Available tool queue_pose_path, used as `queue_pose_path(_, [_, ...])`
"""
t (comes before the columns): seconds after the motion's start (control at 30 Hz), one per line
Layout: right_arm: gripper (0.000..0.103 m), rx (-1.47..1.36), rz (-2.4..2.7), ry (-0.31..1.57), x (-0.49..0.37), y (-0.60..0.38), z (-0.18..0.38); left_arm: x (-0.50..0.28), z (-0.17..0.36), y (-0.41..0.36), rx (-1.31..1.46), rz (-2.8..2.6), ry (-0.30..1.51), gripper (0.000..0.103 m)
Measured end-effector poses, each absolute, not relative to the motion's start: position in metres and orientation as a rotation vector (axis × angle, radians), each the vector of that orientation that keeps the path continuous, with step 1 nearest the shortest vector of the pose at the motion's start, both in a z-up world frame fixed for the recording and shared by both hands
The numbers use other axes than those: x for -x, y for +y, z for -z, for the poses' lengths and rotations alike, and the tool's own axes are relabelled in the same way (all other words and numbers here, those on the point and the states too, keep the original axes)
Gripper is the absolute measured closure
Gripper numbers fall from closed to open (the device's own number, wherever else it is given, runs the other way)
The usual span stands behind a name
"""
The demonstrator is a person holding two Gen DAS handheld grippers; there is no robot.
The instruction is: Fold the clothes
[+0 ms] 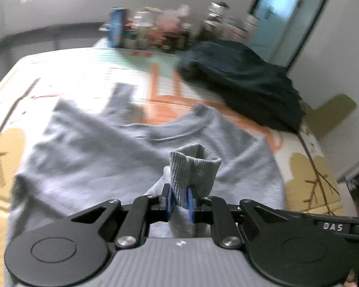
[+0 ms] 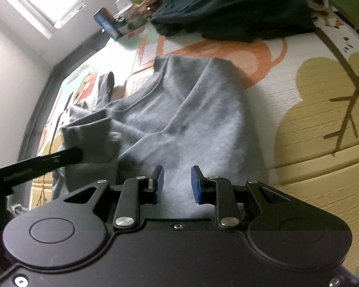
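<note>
Cuff (image 1: 193,174) was nearest, ribbed and pinched in the left gripper (image 1: 180,202), while the right gripper (image 2: 177,184) hung agape and empty over the sweater (image 2: 179,119). Soft, light fleece, I judged, best taken by cuff or hem. It lay on the mat (image 2: 323,119), neckline (image 1: 174,129) pointing away, long axis near-to-far.

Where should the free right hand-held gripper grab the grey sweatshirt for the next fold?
Probably the right-side edge of the grey sweatshirt, coming in low from the tablecloth side. That edge lies flat and free with bare cloth beside it. The left hand-held gripper already pinches the ribbed cuff; the right hand-held gripper is open.
</note>
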State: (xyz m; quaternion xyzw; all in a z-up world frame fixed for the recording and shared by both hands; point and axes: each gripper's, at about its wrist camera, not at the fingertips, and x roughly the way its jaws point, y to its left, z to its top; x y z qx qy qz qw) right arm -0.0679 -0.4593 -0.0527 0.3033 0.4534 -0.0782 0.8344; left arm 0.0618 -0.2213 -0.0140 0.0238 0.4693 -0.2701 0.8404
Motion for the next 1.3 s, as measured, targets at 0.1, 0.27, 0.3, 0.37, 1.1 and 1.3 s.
queue_pose_path(0.1, [0.079, -0.629, 0.149, 0.972, 0.065, -0.449, 0.053, -0.064, 0.013, -0.188, -0.012, 0.499, 0.998, 0.088])
queue_pose_path(0.27, [0.08, -0.605, 0.122, 0.993, 0.061, -0.433, 0.052, -0.066, 0.017, -0.137, 0.051, 0.392, 1.014, 0.088])
queue_pose_path(0.3, [0.079, -0.6, 0.118, 0.998, 0.06, -0.43, 0.052, -0.065, 0.019, -0.129, 0.063, 0.374, 1.019, 0.089])
queue_pose_path(0.37, [0.08, -0.59, 0.109, 1.007, 0.058, -0.425, 0.053, -0.064, 0.021, -0.113, 0.091, 0.347, 1.025, 0.089])
queue_pose_path(1.1, [0.08, -0.556, 0.063, 1.104, 0.056, -0.386, 0.07, -0.046, 0.056, -0.053, 0.156, 0.24, 1.163, 0.057])
queue_pose_path(1.3, [0.079, -0.571, 0.061, 1.121, 0.057, -0.38, 0.073, -0.059, 0.056, -0.065, 0.104, 0.275, 1.142, 0.039])
